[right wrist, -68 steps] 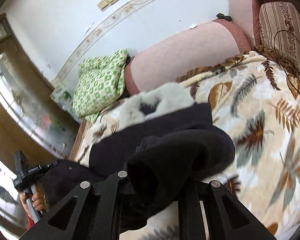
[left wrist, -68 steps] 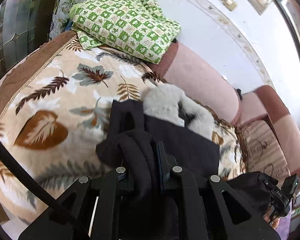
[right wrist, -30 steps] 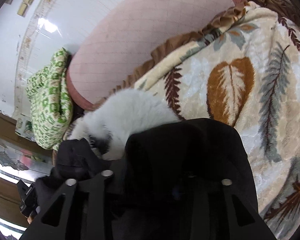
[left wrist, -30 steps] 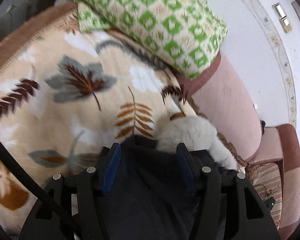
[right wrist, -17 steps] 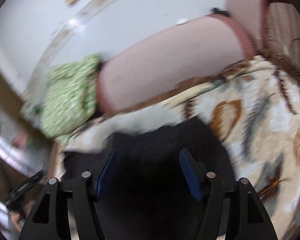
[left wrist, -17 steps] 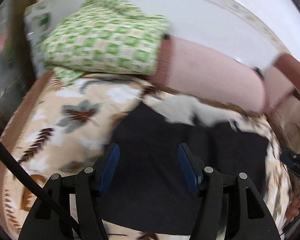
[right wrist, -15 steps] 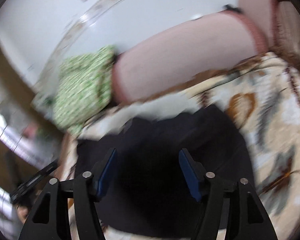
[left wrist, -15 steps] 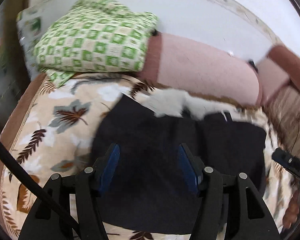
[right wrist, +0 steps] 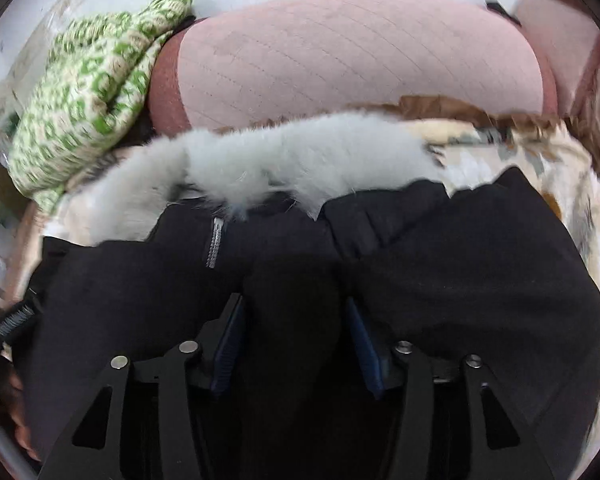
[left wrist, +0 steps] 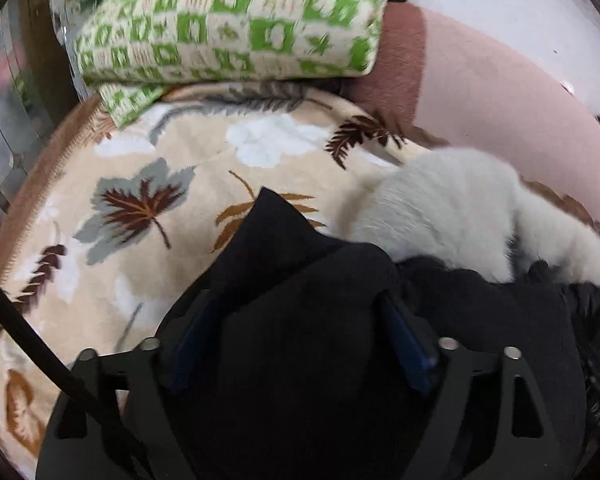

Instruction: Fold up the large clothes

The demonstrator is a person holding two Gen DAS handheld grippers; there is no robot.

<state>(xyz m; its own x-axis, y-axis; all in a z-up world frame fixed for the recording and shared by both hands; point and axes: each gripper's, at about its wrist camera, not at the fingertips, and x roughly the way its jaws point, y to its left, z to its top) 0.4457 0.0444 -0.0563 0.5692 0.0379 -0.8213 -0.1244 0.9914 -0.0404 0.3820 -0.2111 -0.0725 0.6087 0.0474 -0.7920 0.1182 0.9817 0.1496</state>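
Releasing step: my left gripper (left wrist: 300,332) and right gripper (right wrist: 296,332) jaws are opening, black coat (right wrist: 480,264) cloth between both.
Coat location: on leaf-print blanket (left wrist: 148,160).
Next move: judged, withdraw clear, then regrip an edge.

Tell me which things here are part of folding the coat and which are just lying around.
Part of the job:
black coat
its white fur collar
left claw, opening over the coat
right claw, opening over the coat

Just lying about:
green checked bedding
leaf-print blanket under the coat
pink sofa back
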